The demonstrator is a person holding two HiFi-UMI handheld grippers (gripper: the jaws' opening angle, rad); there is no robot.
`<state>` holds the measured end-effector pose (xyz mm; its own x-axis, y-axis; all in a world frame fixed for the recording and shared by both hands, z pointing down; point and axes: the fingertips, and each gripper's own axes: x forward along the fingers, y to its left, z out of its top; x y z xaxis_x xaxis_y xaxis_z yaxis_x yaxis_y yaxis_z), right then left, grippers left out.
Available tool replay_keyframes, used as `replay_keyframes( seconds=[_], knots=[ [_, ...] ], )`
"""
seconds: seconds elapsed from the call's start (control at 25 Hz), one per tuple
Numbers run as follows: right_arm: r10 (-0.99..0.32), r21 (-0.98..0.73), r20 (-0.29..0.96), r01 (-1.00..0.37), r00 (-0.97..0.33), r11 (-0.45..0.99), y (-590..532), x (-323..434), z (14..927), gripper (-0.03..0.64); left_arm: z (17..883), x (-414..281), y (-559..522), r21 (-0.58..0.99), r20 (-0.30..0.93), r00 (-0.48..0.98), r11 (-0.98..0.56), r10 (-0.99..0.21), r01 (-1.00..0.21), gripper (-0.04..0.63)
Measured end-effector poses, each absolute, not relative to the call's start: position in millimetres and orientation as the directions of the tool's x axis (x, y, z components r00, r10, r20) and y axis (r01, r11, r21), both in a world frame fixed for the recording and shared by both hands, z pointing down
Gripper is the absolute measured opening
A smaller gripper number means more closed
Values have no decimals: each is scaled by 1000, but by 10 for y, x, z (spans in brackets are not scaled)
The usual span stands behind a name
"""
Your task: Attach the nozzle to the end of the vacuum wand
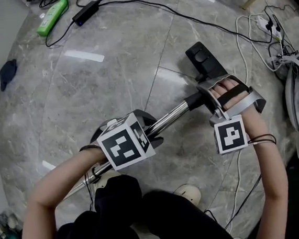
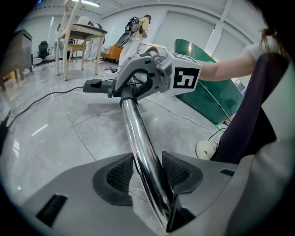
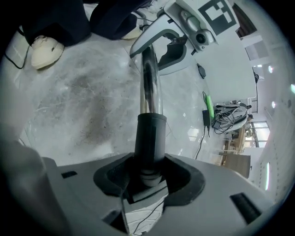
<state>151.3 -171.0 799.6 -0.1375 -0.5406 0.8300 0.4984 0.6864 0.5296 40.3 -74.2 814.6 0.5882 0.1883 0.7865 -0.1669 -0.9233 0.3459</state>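
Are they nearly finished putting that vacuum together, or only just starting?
Nearly finished, it seems. Done: the black neck of the nozzle already sits over the end of the chrome wand. In hand: the left claw clamps the wand and the right claw grips the nozzle's neck. Left: perhaps a last push or twist, since I cannot tell whether it has locked, then letting go.

No words, brands or numbers can be read. Only black-and-white square patterns are shown — one on the left cube (image 1: 125, 145) borne by the left tongs (image 2: 150, 174), one on the right cube (image 1: 230, 135) borne by the right tongs (image 3: 147, 177) — without letters.
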Motion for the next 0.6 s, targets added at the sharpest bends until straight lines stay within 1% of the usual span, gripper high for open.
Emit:
replay_keyframes(
  seconds=[0.16, 0.36, 0.48, 0.6],
  knots=[
    [-508, 505, 849, 514, -150, 693, -1680, 1524, 8006, 201, 8132, 419, -749, 343, 766, 619, -924, 171, -170, 198],
    [-512, 507, 842, 573, -169, 644, -1683, 1429, 8029, 201, 8124, 436, -707, 337, 767, 617, -928, 175, -157, 198],
    [-495, 497, 852, 561, -171, 662, -1627, 1415, 8061, 201, 8135, 438, -691, 332, 769, 617, -929, 166, -163, 196],
    [-506, 506, 846, 554, -169, 661, -1615, 1424, 8061, 201, 8134, 445, -688, 320, 772, 616, -933, 156, -165, 196]
  ],
)
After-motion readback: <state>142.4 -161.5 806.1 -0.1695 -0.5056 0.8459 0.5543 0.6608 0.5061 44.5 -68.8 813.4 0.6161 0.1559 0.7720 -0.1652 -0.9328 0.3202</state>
